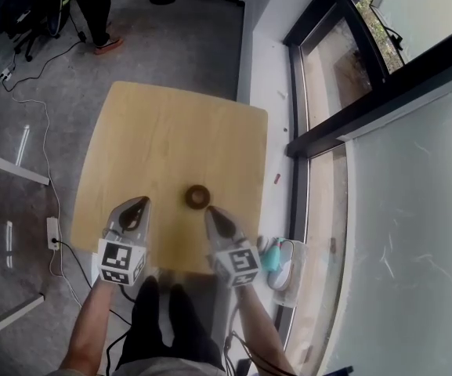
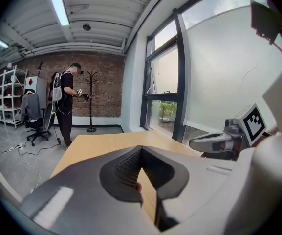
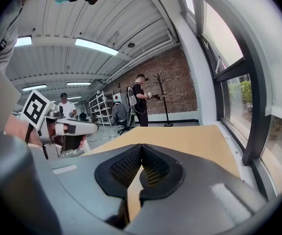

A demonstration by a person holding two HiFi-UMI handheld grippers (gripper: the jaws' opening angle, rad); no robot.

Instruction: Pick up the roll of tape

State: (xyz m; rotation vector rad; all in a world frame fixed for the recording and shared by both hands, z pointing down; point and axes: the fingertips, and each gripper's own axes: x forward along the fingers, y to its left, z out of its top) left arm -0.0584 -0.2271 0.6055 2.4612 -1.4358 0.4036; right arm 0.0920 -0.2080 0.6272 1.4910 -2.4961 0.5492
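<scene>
A brown roll of tape point(image 1: 197, 197) lies flat on the wooden table point(image 1: 171, 139), near its front edge. My left gripper point(image 1: 139, 204) hovers at the table's front left, its tips left of the roll and apart from it. On the other side, my right gripper point(image 1: 212, 212) has its tips just below and right of the roll, not touching it. Both grippers are shut with nothing between the jaws. In the left gripper view the left gripper point(image 2: 141, 148) meets at its tips over the tabletop; the right gripper point(image 3: 141, 147) looks the same in its own view. The roll is hidden in both gripper views.
The table's right edge runs beside a white sill and a dark-framed window point(image 1: 351, 77). Cables and a power strip point(image 1: 52, 232) lie on the floor to the left. A person point(image 2: 66, 102) stands far off by a coat rack point(image 2: 90, 102). Shoes point(image 1: 282, 261) sit on the floor at right.
</scene>
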